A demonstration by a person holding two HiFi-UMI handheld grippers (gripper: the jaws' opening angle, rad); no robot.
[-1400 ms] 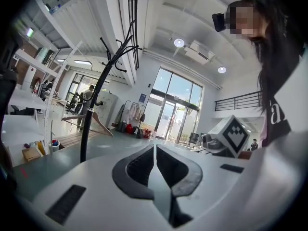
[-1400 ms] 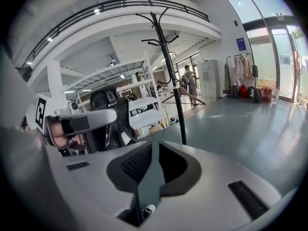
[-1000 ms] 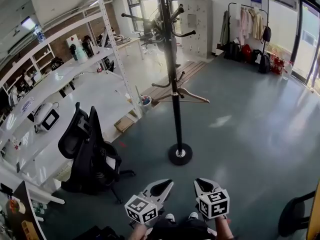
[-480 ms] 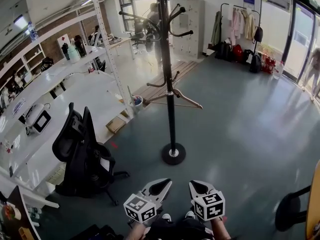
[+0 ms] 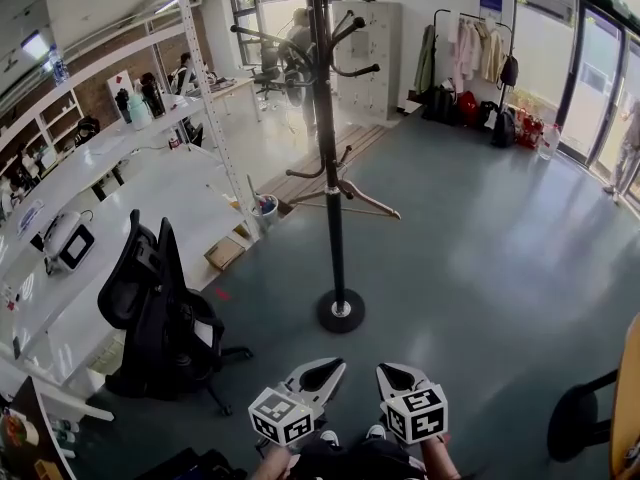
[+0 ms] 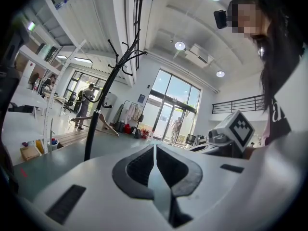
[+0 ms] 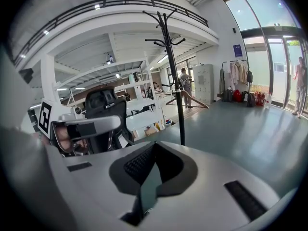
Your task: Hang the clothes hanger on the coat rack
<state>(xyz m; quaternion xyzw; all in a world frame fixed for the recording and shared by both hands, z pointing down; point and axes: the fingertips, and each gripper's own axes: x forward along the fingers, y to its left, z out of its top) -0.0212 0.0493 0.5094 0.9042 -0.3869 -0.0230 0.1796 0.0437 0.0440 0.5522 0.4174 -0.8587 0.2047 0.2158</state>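
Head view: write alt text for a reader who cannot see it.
A tall black metal coat rack stands on the grey floor, a wooden clothes hanger on a low hook. In the foreground, the left tool and right tool, both shut and empty, point toward it.

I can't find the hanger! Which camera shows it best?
The head view: the whole wooden hanger shows there, hooked low on the coat rack. Both gripper views show it too, but small and far off.

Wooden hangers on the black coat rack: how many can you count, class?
1. The wooden hanger hangs from a low hook on the coat rack, beside its pole. None shows on the upper hooks.
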